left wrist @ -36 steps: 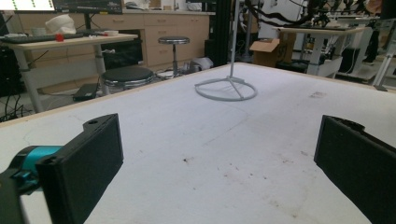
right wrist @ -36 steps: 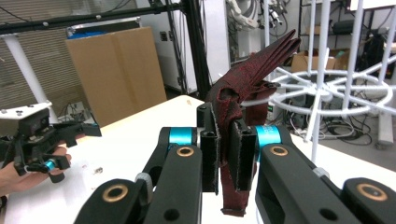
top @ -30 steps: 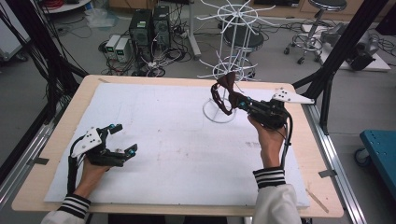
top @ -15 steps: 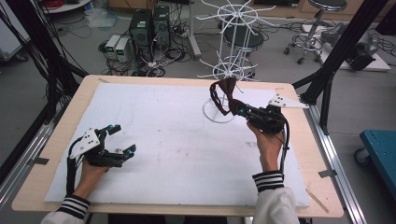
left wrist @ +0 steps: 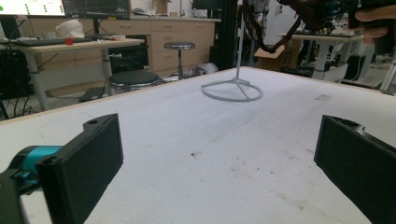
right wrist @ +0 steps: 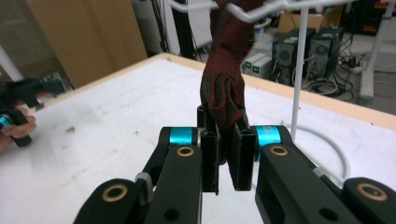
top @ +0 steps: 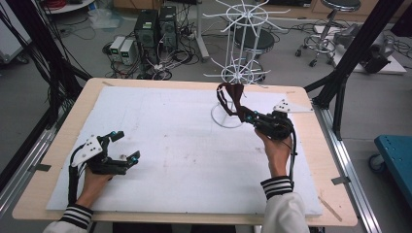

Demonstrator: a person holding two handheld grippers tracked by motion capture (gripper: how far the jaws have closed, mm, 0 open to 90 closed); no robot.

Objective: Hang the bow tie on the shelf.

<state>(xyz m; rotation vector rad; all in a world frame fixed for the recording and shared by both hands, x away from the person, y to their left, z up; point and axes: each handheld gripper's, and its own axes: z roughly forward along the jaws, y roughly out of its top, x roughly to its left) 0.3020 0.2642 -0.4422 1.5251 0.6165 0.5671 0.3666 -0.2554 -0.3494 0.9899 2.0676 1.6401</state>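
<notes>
Jaws of the left gripper (top: pixel 122 145) stand wide apart with nothing between them, low over the white mat (top: pixel 170 145), near the table's (top: pixel 316 160) left edge and well to the left of the white wire rack (top: pixel 243 68). From the left gripper view, its two black jaws frame a broad stretch of bare mat running up to the rack's ring base (left wrist: pixel 232 89), with only faint smudges on the surface.

Between that gripper and the rack, the whole middle of the mat lies open. The rack stands at the far edge of the table, its ring base on the mat and its thin pole rising to spoked arms.

Just right of the rack's pole, the right gripper (right wrist: pixel 227 154) is raised above the mat, its jaws pinched onto a dark red strap (right wrist: pixel 224 88). The strap runs up from the jaws to one of the rack's wire arms (right wrist: pixel 252 14); whether it hangs over the wire I cannot tell.
</notes>
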